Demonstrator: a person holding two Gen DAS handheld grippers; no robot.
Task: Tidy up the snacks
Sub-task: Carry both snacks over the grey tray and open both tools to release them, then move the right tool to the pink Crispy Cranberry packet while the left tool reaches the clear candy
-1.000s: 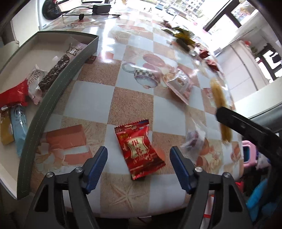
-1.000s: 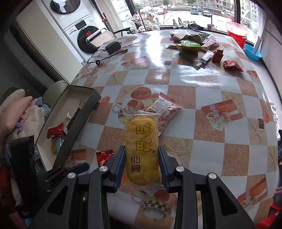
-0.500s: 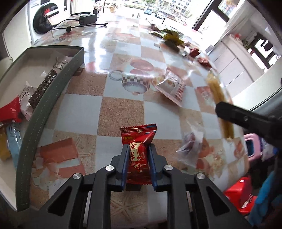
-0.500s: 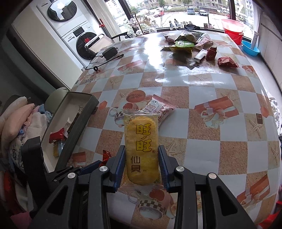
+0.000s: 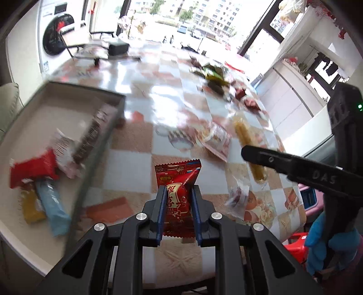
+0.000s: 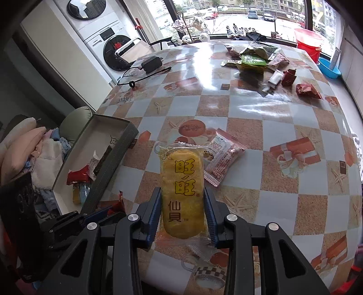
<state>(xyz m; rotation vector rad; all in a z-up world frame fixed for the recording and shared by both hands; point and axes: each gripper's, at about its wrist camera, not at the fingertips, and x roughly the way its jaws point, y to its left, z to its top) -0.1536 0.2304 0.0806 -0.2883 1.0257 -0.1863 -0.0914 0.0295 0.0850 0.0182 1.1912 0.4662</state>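
Checkered table (image 6: 283,127), grey box (image 6: 109,168), scattered wrappers (image 6: 254,59)

checkered table (image 6: 279,127), snack packets (image 6: 254,60), box (image 6: 109,163)

Stacked white washer and dryer (image 6: 102,34) against the far wall, wide daylit windows (image 6: 249,9) onto a street with parked cars, checkered glossy tablecloth on the table (image 6: 283,127), white cabinets (image 5: 295,95) alongside
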